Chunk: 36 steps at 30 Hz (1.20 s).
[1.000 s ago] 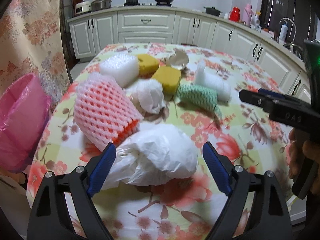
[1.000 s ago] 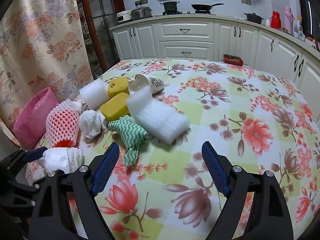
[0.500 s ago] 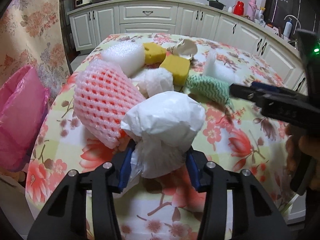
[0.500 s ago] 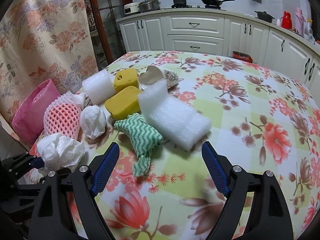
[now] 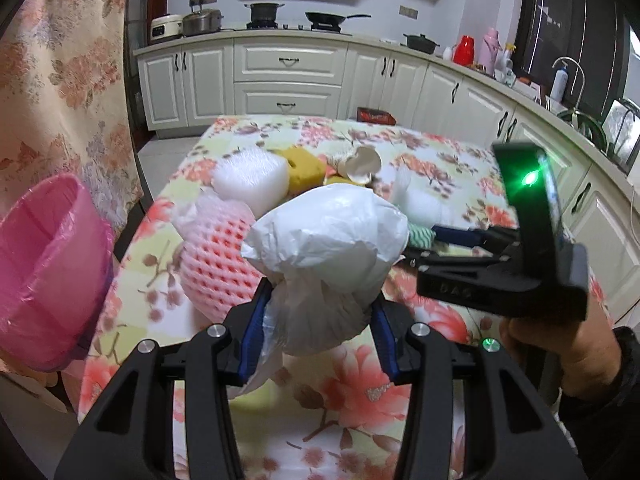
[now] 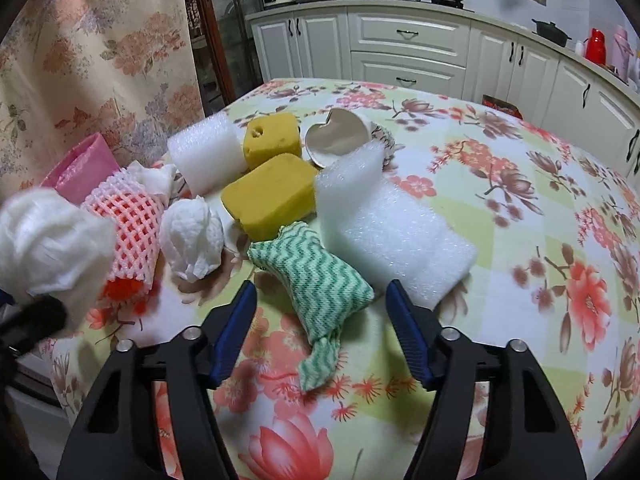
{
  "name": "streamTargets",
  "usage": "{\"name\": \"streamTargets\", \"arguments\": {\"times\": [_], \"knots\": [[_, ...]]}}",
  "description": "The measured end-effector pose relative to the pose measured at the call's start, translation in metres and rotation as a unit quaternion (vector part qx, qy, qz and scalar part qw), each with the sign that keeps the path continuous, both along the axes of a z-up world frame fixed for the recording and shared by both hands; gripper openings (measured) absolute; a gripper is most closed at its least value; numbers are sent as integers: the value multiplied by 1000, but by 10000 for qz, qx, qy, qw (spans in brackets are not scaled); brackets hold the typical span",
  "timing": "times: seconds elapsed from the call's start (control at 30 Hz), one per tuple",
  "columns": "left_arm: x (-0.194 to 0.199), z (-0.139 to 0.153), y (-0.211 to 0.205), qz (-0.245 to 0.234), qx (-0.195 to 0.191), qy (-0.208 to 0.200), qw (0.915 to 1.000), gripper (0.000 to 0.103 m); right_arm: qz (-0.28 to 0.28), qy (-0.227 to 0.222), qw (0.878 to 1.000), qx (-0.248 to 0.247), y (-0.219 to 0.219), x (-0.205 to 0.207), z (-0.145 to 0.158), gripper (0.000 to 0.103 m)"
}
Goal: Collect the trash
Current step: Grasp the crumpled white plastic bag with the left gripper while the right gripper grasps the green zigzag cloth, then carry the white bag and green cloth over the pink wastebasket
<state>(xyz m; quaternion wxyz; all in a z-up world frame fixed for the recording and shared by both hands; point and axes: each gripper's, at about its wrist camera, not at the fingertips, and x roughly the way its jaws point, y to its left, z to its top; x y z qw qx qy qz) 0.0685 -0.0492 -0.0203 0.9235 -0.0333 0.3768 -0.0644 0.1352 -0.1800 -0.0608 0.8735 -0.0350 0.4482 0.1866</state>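
My left gripper [image 5: 318,320] is shut on a crumpled white plastic bag [image 5: 328,240] and holds it above the flowered table [image 5: 360,392]. The same bag [image 6: 48,240] shows blurred at the far left of the right wrist view. The right gripper [image 6: 320,292] hangs low over a green-and-white zigzag cloth [image 6: 320,276]. Its jaws are closing with the cloth between them, and the pads are still apart from it. In the left wrist view the right gripper [image 5: 440,240] reaches in from the right, held by a hand [image 5: 560,344].
A pink-lined bin [image 5: 48,272] stands off the table's left edge. On the table lie a pink foam net [image 6: 132,220], a white tissue ball [image 6: 192,236], two yellow sponges [image 6: 272,196], white foam blocks [image 6: 384,232] and a broken white shell [image 6: 340,136]. Kitchen cabinets stand behind.
The left gripper shut on the white bag and raised it off the table. The right gripper came closer to the green cloth and its jaws narrowed around it.
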Motion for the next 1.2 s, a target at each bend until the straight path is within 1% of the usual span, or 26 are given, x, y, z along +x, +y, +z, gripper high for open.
{"name": "streamTargets", "arguments": {"times": [0.1, 0.17, 0.3, 0.4, 0.6, 0.9, 1.2], "knots": [[-1, 7, 4, 17, -38, -85, 10000, 45, 24, 88, 10000, -41, 4, 2, -4, 50], [-1, 11, 6, 24, -61, -134, 9999, 45, 37, 118, 9999, -48, 6, 1, -6, 38], [-2, 19, 9, 36, -103, -231, 9997, 45, 47, 85, 9999, -42, 7, -4, -1, 37], [-3, 27, 11, 34, -151, -331, 9993, 45, 36, 26, 10000, 51, 5, -9, 9, 37], [-7, 47, 17, 58, -222, -592, 9980, 45, 3, -283, 9995, 137, 4, -20, 43, 37], [-18, 81, 34, 212, -337, -1053, 9936, 45, 20, -790, 9965, 268, 8, -27, 95, 37], [-29, 108, 56, 422, -394, -1396, 9885, 45, 110, -1059, 9935, 395, 23, -29, 126, 37]]}}
